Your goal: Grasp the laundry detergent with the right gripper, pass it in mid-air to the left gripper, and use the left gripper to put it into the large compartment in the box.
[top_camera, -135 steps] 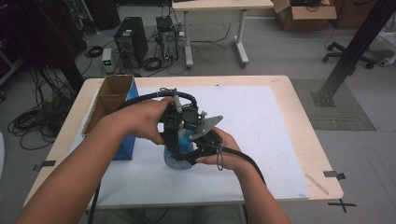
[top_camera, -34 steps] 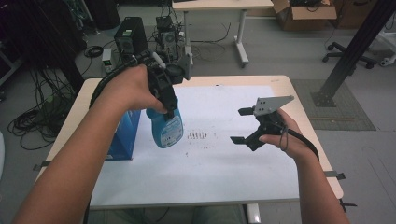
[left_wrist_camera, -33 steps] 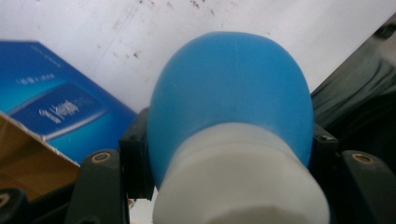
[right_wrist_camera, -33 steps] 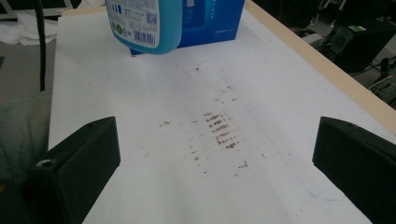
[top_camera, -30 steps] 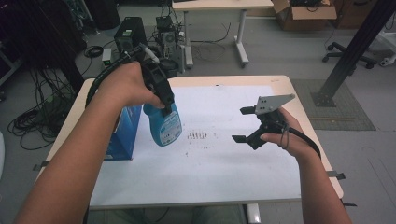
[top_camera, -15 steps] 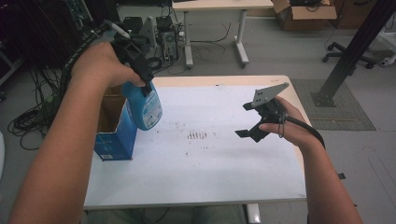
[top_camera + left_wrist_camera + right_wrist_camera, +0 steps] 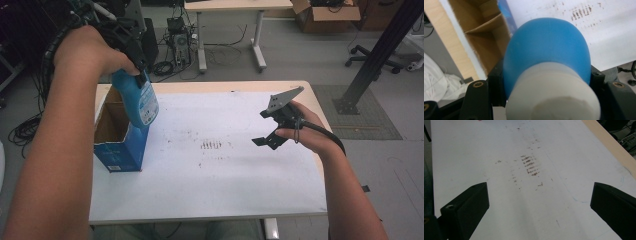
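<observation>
Two grippers are in my hands. My left gripper [image 7: 131,52] is clamped on the neck of the blue bottle [image 7: 136,100], both jaws pressed against it just below its white cap [image 7: 554,95]; I hold the bottle in the air, hanging slightly tilted over the open top of the blue cardboard box [image 7: 118,145], which stands at the left edge of the worktop [image 7: 210,86]. From the left gripper view I look down past the bottle into the box's brown interior [image 7: 481,32]. My right gripper [image 7: 272,131] hovers above the right side of the white sheet [image 7: 230,190], jaws spread wide with nothing between them. Between the box and that gripper, the sheet carries a patch of short dark smudges [image 7: 211,145], which I see straight ahead in the right gripper view [image 7: 530,165].
</observation>
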`<state>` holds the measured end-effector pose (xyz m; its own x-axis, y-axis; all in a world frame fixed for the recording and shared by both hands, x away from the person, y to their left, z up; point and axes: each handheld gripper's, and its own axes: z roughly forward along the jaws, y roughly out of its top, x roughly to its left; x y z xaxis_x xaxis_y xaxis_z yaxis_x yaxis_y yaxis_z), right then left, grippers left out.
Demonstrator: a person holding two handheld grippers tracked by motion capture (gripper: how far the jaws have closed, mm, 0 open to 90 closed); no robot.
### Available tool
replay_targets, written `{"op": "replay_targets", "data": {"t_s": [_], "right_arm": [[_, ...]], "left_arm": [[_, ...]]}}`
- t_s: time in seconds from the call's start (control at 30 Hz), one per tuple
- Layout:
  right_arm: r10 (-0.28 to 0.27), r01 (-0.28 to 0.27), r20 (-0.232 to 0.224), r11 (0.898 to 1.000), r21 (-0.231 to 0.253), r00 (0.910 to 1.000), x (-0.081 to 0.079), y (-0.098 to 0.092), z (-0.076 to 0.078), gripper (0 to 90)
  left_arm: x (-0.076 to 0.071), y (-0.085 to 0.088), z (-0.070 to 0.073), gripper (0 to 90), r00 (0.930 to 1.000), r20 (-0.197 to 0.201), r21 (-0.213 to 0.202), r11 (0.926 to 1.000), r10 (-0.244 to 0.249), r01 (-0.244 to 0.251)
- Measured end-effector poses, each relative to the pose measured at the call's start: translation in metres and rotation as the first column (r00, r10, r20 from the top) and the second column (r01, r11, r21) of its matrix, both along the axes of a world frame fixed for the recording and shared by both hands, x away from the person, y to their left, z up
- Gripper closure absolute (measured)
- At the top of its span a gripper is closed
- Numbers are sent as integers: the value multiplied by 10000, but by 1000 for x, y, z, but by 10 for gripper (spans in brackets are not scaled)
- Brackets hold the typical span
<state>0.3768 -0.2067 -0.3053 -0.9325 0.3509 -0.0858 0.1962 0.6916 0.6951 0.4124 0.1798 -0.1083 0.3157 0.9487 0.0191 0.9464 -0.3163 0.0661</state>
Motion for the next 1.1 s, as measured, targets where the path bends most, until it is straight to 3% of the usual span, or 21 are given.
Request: {"op": "replay_targets", "data": {"t_s": [0.23, 0.57, 0.9, 1.1], "right_arm": [[-51, 51, -42, 9999, -159, 10000, 2, -3, 0, 21], [-1, -6, -156, 9992, -409, 9999, 5, -5, 1, 23], [31, -47, -274, 9985, -554, 9996, 8, -3, -1, 23], [34, -52, -313, 9983, -583, 9995, 9, -2, -1, 23]], "left_arm": [[0, 20, 13, 381, 9960, 31, 95, 9960, 892, -893], [-1, 54, 23, 381, 9787, 61, 111, 9786, 2052, -2052], [1, 77, 20, 380, 9635, -30, 90, 9635, 2676, -2676], [3, 84, 12, 381, 9588, -132, 134, 9589, 2836, -2834]]}}
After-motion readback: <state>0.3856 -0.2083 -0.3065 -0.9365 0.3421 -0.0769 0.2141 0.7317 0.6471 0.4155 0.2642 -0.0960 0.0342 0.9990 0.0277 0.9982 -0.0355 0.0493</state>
